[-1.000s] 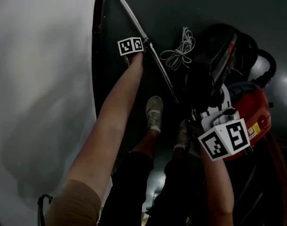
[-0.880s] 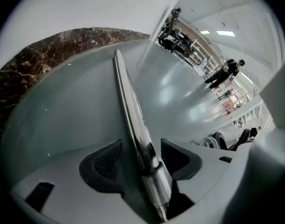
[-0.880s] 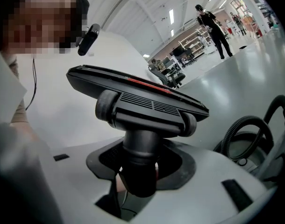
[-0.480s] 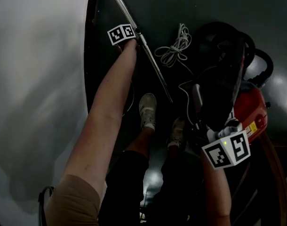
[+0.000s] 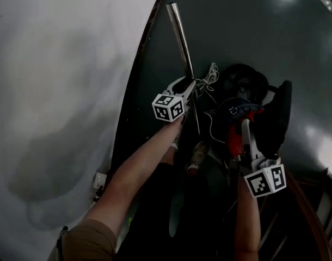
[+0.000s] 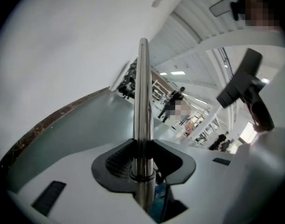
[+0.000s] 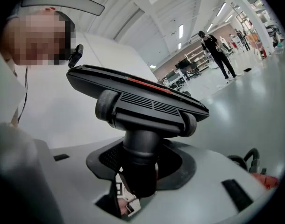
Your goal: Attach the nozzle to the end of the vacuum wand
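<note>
Left hand-held gripper (image 6: pixel 143 164) closing on the steel vacuum wand (image 6: pixel 142 97) — tube seated between its pads, pointing away along the white wall (image 5: pixel 62 91), right hand-held gripper (image 7: pixel 138 169) clenched round the neck of the black floor nozzle (image 7: pixel 138 101) — nozzle and wand well apart

The wand (image 5: pixel 181 37) stands left of the nozzle (image 5: pixel 278 116), apart.

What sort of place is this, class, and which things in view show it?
Probably a large indoor hall, perhaps a shop or showroom: a wide glossy grey floor, long ceiling strip lights, and a person standing by distant displays.
</note>
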Available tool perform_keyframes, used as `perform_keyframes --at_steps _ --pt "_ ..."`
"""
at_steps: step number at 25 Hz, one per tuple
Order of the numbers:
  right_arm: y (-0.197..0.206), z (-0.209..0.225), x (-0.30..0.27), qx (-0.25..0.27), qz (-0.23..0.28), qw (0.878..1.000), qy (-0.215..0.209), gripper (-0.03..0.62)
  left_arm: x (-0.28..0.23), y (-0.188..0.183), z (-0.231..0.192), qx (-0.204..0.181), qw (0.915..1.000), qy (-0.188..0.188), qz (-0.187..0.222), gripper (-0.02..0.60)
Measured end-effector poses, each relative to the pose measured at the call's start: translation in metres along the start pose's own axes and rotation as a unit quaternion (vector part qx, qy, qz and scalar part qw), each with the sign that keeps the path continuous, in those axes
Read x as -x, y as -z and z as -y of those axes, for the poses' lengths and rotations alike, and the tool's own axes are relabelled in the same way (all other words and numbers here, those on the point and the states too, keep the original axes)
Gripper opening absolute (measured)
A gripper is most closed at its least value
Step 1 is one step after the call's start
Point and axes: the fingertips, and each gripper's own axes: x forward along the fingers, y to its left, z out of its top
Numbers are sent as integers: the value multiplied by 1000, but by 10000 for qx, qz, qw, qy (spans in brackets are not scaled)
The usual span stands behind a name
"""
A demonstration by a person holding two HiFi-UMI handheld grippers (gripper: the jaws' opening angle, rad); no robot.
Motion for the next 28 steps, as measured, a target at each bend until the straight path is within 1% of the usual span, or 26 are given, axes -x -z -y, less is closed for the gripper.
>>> perform_keyframes --at_steps 2,5,7,9,12,15,18,20,23,26,28 --pt "-38 -39 33 144 203 9996 -154 184 42 2 79 -507 9977 455 -39 137" --pt "-97 -88 84 334 562 9972 -367 184 86 16 180 -1172 9880 1003 -104 137" --pt "-134 -119 118 482 766 9945 -534 184 113 32 231 -1500 9805 1259 -184 138" --pt "-165 -147 153 632 946 9909 -726 184 139 52 268 -1703 9749 1411 -269 138" --pt "-192 -166 218 643 1281 9860 -854 184 168 87 302 -2034 9670 1474 -417 137" --pt "-198 -174 276 610 1422 9841 -868 184 194 111 332 -2400 9567 1585 -444 137" --pt "-199 -185 283 545 1226 9874 -839 184 207 112 340 -2725 9449 1695 -653 137" --pt "-199 -190 282 500 1039 9901 -799 185 208 112 346 -2813 9401 1734 -837 137" --pt "-197 -193 287 496 965 9917 -694 184 209 117 358 -2945 9315 1890 -992 137" --pt "-174 -205 321 662 831 9925 -600 184 238 141 380 -3119 9214 2050 -1084 138" --pt "-149 -202 350 756 558 9947 -413 185 258 165 395 -3174 9182 2069 -1158 138"
